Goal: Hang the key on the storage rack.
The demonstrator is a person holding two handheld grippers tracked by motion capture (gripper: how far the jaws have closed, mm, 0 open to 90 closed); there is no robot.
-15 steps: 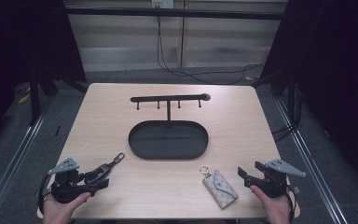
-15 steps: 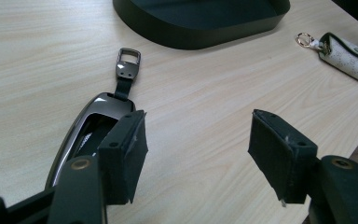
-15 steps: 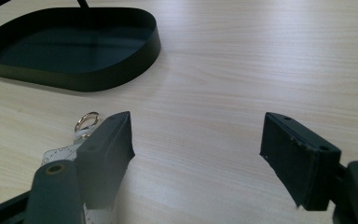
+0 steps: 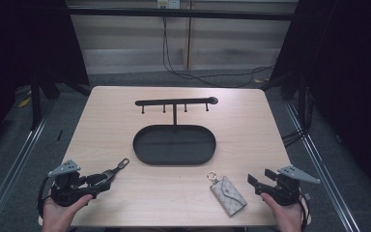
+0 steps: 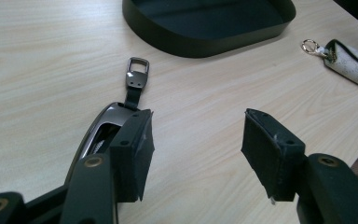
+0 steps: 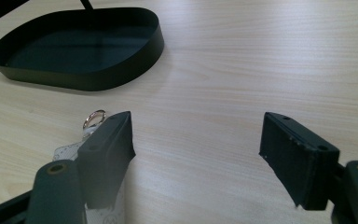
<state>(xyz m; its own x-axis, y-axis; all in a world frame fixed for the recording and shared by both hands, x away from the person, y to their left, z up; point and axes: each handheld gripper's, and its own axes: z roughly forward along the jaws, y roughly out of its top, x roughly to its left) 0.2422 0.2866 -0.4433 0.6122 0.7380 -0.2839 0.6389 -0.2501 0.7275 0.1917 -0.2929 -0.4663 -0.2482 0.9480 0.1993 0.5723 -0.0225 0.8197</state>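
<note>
left gripper (image 4: 107,180) at 7 o'clock, jaws apart, nothing gripped, dark key fob (image 5: 121,112) lying against its left jaw | oval tray (image 4: 140,150) with hook rack (image 4: 174,102) dead centre | pouch (image 4: 228,194) at 5 | right gripper (image 4: 257,180) gaping, empty | looks like pre-grasp; next probably close on an item, then hang it

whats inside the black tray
The tray looks empty: in the high view and both gripper views its dark floor is bare, apart from the hook stand's post rising at its back edge. The near wall hides a strip of floor just behind it in the gripper views.
</note>
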